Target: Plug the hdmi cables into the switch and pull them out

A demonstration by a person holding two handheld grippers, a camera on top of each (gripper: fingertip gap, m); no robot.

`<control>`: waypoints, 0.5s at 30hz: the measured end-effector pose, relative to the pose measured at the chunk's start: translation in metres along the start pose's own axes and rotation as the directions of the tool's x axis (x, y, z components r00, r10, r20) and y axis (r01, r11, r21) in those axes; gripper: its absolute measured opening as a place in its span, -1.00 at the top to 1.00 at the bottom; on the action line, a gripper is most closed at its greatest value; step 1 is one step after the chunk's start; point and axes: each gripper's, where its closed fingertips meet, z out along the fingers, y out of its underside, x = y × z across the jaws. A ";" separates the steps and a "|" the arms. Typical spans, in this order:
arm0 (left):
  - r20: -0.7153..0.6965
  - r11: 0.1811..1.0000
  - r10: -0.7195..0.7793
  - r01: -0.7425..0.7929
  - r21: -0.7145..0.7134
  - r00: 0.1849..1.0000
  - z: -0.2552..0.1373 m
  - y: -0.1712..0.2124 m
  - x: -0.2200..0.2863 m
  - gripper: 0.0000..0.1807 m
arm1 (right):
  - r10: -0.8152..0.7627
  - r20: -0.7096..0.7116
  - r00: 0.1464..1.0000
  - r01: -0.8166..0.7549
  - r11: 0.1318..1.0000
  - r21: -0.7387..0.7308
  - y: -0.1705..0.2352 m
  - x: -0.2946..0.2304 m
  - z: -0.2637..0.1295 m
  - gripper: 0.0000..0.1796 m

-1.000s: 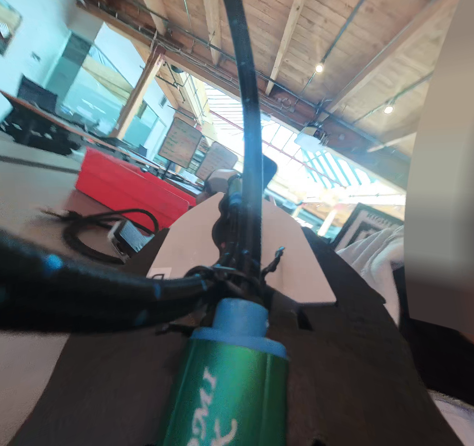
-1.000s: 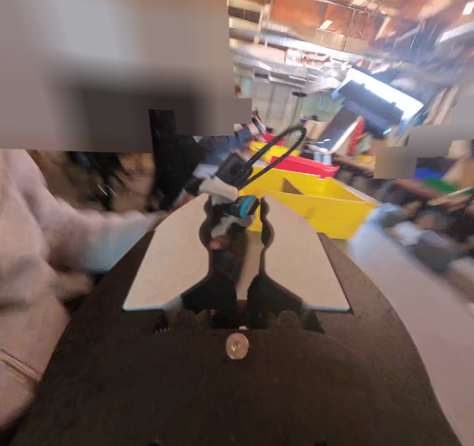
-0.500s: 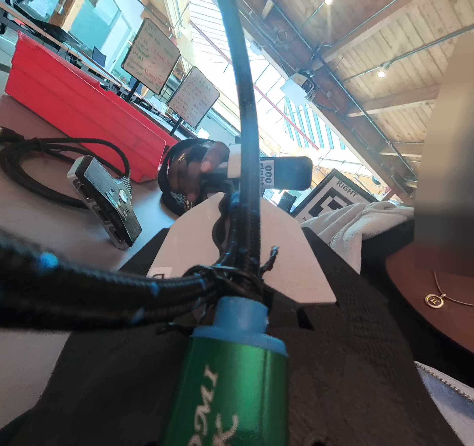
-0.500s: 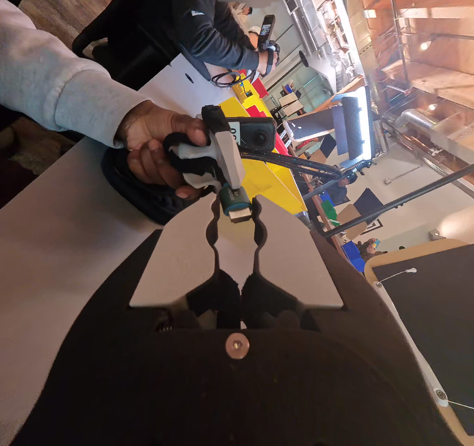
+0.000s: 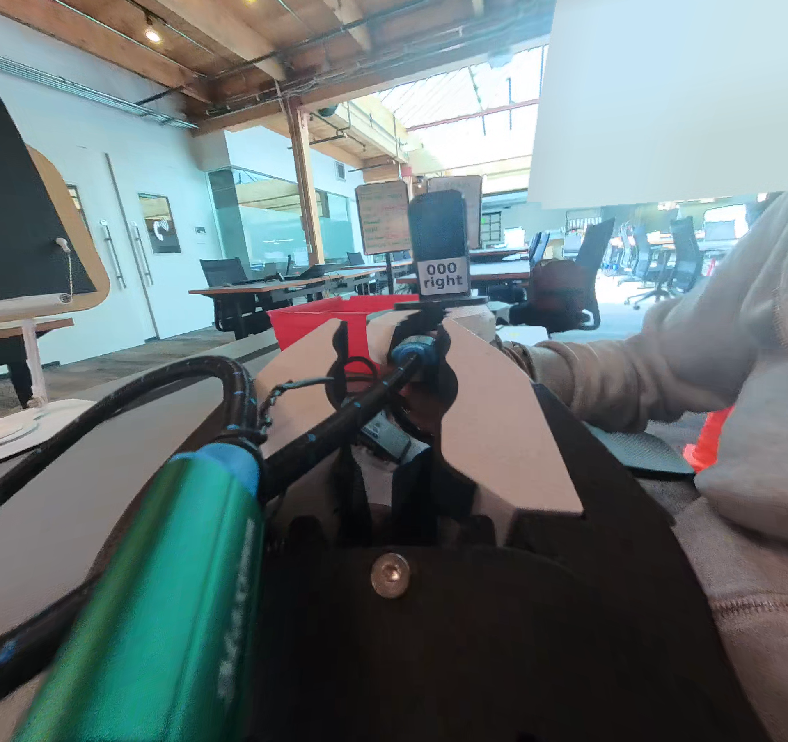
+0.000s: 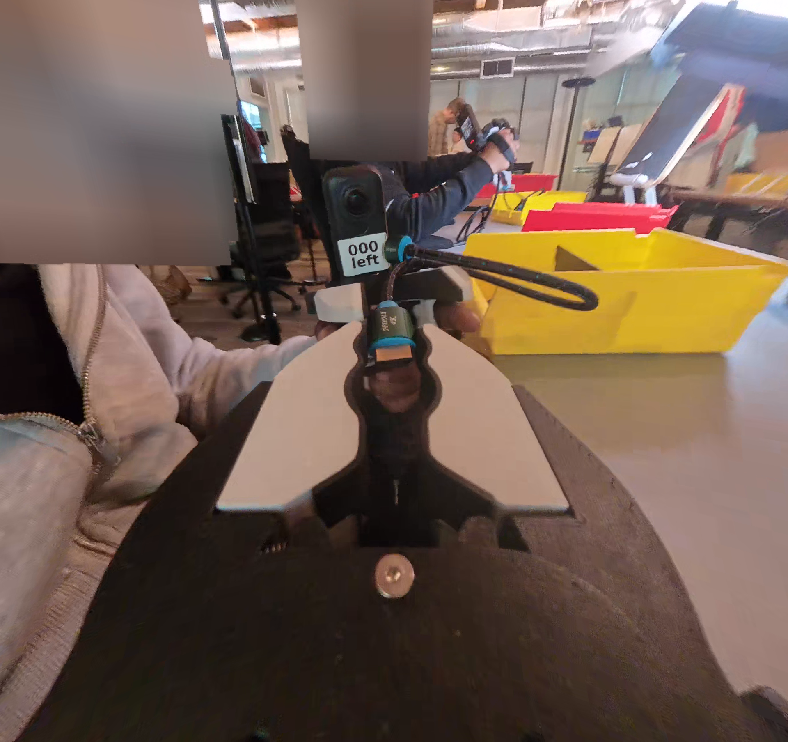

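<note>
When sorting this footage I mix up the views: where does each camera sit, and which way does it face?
Left wrist view: on the left gripper, looking along its fingers at the right gripper and a red bin; a grey sleeve shows at right.
Right wrist view: on the right gripper, facing the left gripper, a yellow bin beyond; the other sleeve shows at left.
Shared: they face each other, both showing the green plug and black cable between them.

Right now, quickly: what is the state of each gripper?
Left gripper: jaws open, wider than the green HDMI plug.
Right gripper: jaws around that plug; grip cannot be told.
</note>
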 end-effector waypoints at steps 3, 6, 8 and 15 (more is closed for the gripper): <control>-0.037 0.999 0.022 -0.023 -0.033 0.999 -0.006 0.002 0.003 0.62 | 0.080 0.031 0.996 -0.080 0.997 0.000 0.005 0.000 0.005 0.76; -0.079 0.998 0.032 -0.036 -0.050 0.996 -0.010 0.002 0.006 0.72 | 0.144 0.050 0.988 -0.145 0.989 0.006 0.005 0.002 0.003 0.77; -0.085 0.997 0.032 -0.038 -0.074 0.996 -0.012 0.005 0.005 0.73 | 0.163 0.050 0.985 -0.164 0.986 0.015 0.004 0.004 0.001 0.77; -0.095 0.993 0.043 -0.053 -0.105 0.995 -0.012 0.010 0.007 0.77 | 0.181 0.055 0.982 -0.180 0.984 -0.018 0.007 0.004 0.001 0.77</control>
